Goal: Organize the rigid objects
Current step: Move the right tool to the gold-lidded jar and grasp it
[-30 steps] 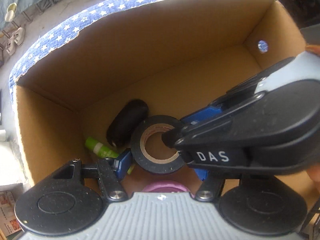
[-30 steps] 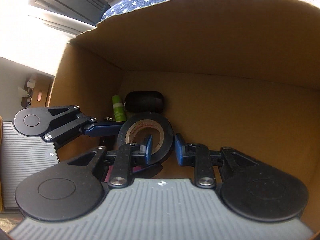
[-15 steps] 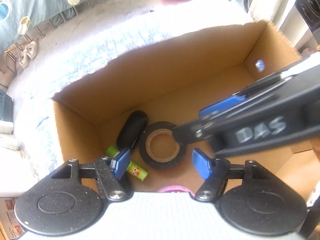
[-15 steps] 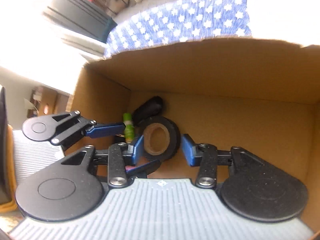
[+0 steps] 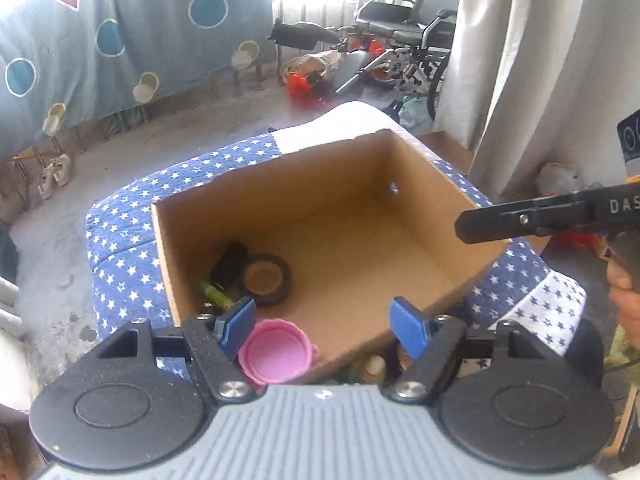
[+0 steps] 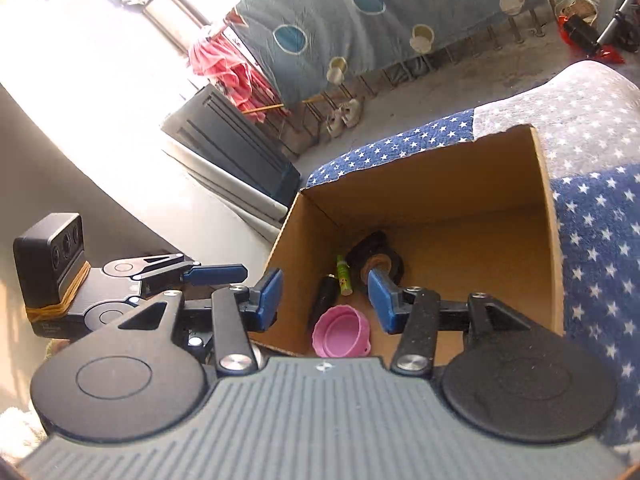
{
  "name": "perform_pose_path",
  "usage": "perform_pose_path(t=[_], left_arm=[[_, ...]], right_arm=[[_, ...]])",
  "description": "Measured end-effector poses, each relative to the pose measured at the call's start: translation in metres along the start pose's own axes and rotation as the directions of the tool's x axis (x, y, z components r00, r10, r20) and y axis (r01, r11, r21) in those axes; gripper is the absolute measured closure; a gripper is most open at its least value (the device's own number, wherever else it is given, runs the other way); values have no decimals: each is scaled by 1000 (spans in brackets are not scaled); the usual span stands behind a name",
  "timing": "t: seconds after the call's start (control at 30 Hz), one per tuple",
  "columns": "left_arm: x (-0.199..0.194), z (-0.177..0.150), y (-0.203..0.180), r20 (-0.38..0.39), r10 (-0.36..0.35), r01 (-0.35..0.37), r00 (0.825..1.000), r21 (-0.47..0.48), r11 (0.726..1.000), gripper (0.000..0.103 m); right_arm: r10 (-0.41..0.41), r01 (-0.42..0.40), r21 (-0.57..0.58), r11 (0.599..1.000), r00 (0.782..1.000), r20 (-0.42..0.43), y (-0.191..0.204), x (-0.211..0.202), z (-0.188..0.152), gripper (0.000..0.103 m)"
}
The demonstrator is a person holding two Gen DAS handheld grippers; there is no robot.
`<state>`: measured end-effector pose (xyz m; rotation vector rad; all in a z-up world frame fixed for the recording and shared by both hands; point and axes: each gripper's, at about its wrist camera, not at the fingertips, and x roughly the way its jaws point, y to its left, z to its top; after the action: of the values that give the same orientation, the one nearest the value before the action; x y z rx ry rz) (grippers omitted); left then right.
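Left wrist view: the left hand-held gripper (image 5: 324,326) fills the lower frame, its blue pads apart and opening, nothing between them. Beyond it, in the centre of the frame, sits an open cardboard box (image 5: 408,160) on a blue cloth with white stars (image 5: 120,240). Inside the box, toward its lower left corner, a black tape roll (image 5: 266,279) lies flat, touching a dark oval object (image 5: 228,262). A green tube (image 5: 216,295) lies just beside them, and a pink cup (image 5: 276,354) rests near the box's near wall. At the right edge, a side of the right hand-held gripper reaches in above the box rim.

Right wrist view: the right hand-held gripper (image 6: 322,300) has its jaws apart and opening, empty, above the same box, with the tape roll, tube and cup showing between the pads. The left hand-held gripper appears at centre left.
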<state>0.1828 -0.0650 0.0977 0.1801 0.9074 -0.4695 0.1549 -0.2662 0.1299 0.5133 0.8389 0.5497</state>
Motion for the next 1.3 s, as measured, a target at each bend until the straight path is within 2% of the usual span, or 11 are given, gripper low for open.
perform_pose_path(t=[0.23,0.43,0.53,0.67,0.73,0.93,1.1,1.3], left_arm=[[6,-64,-52,-6,-67,67,998,26,997,28],[34,-92,-86,-24,-56,57,998,39,998,29],[47,-96,-93,-18,-41,42,999,39,998,30],[66,-98,-104,1,17,-17,1000,67,998,34],[79,-98,-109,-11,54,-53,998,76,996,36],[103,-99,-110,-26,100,-98,995,68,993,42],[115,-97,-104,-47,81,-79,996,49,996,47],[117,-93,-103,-58,83,-80,995,43,996,49]], right_arm=[[-43,29,111,993,991,125,-30,-39,-90,56],[-73,49,177,983,989,129,-59,-17,-136,55],[-87,68,182,981,991,100,-68,-3,-143,55],[-97,85,176,981,993,64,-80,20,-139,55],[-109,99,168,981,993,51,-83,29,-138,55],[-122,116,163,980,992,24,-92,47,-135,56],[-114,113,187,976,993,-8,-103,68,-140,63],[-108,104,202,974,994,8,-104,76,-143,63]])
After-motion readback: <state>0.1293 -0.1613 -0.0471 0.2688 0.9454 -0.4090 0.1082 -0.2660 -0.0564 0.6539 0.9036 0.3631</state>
